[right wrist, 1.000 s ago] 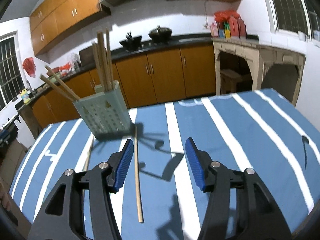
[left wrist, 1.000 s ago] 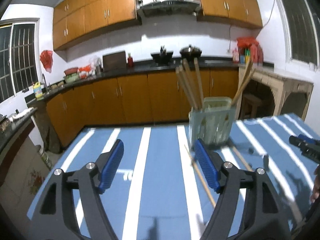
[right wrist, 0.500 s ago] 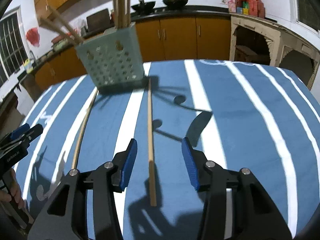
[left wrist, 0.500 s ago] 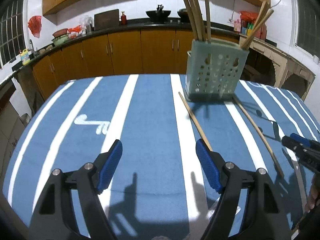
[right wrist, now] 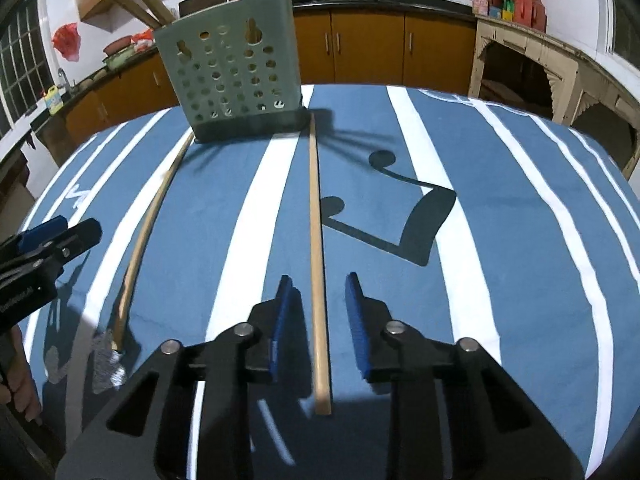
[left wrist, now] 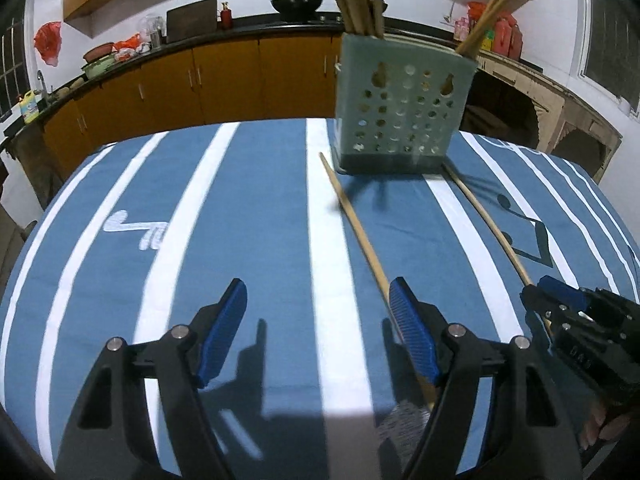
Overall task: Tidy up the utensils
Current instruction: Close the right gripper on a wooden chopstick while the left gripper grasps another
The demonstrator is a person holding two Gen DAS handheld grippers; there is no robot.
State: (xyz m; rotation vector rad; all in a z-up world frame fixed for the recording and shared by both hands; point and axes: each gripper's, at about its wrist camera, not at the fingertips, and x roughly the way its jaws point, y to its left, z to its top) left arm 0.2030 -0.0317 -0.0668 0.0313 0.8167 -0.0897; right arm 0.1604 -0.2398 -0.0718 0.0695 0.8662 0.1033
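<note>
A pale green perforated utensil holder (left wrist: 400, 120) (right wrist: 232, 72) stands at the far side of the striped tablecloth with several wooden sticks upright in it. Two long wooden sticks lie on the cloth. One stick (right wrist: 316, 240) runs straight between the fingers of my right gripper (right wrist: 319, 284). Its jaws are closing, with a gap still showing on each side of the stick. The other stick (left wrist: 360, 232) (right wrist: 148, 232) passes behind the right finger of my left gripper (left wrist: 316, 300), which is open and empty. Each gripper shows at the edge of the other's view: right gripper (left wrist: 540, 290), left gripper (right wrist: 66, 230).
The blue and white striped cloth (left wrist: 240, 208) covers the table, with printed music notes (right wrist: 400, 216). A grey patch (right wrist: 106, 364) lies at the near end of the left stick. Kitchen counters and orange cabinets (left wrist: 240, 76) stand behind the table.
Both grippers sank toward the table and tipped downward. The right jaws narrowed around the stick lying between them. The left jaws kept their width.
</note>
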